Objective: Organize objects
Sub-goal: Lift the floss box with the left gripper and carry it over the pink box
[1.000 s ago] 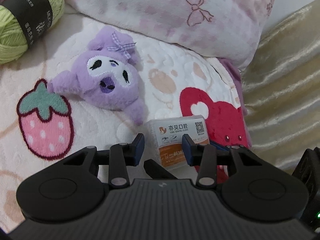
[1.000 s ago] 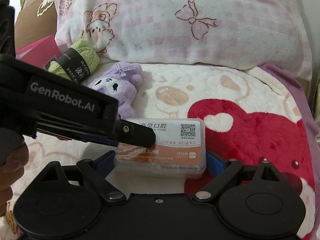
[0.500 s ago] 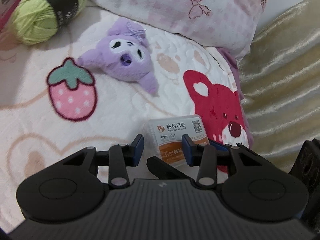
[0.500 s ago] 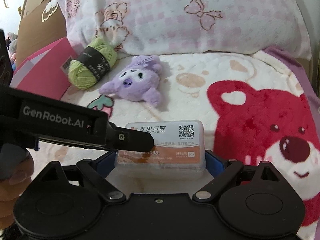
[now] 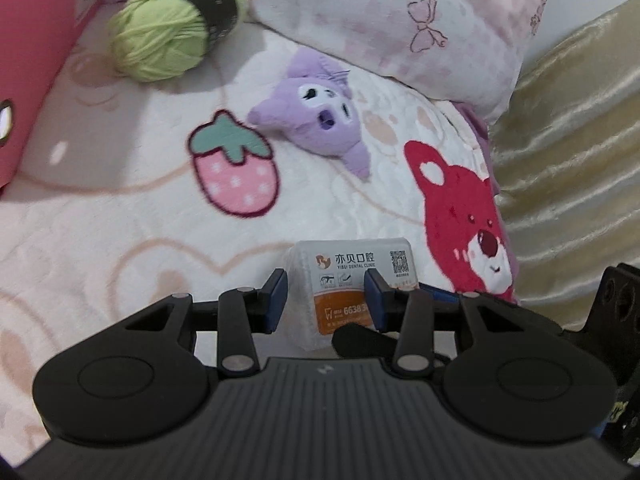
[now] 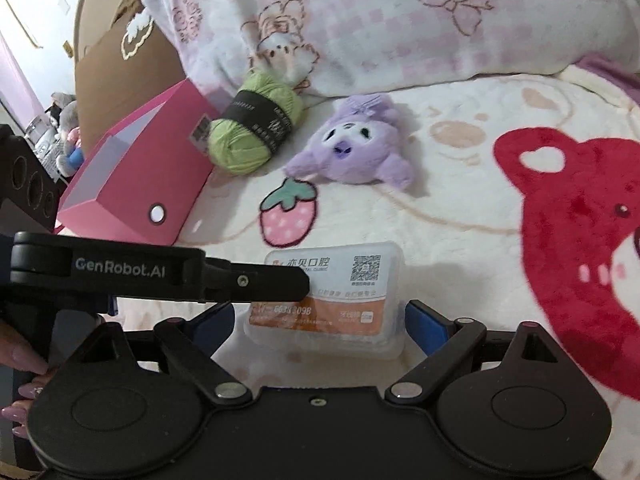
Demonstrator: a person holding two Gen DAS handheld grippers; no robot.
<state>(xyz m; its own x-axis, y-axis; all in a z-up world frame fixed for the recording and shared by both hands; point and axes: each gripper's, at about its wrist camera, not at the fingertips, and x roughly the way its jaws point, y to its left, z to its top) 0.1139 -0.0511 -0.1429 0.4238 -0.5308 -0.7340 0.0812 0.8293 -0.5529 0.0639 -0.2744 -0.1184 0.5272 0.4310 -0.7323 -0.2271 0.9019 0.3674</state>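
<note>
A clear plastic floss box (image 5: 352, 268) with a white and orange label hangs above the blanket. My left gripper (image 5: 325, 296) is shut on one end of it, with one finger (image 6: 260, 280) lying across the label. My right gripper (image 6: 320, 320) has its jaws around the box (image 6: 332, 300) from the near side. Those jaws are closing, with a blue pad beside each short end and a sliver of gap still showing. A purple plush (image 5: 320, 120) (image 6: 360, 144) and a green yarn ball (image 5: 172, 36) (image 6: 256, 136) lie farther back on the bed.
A pink box (image 6: 152, 176) (image 5: 36, 60) lies open at the left beside the yarn. A pink-checked pillow (image 6: 380, 24) runs along the back, with a cardboard box (image 6: 120, 72) behind it. Gold fabric (image 5: 568, 140) borders the bed's right side. A person's fingers (image 6: 20, 360) hold the left gripper.
Both grippers have drawn back from the pillow with the floss box, so plush and yarn look farther off. The pink box has come into view at the left. The left grip is unchanged.
</note>
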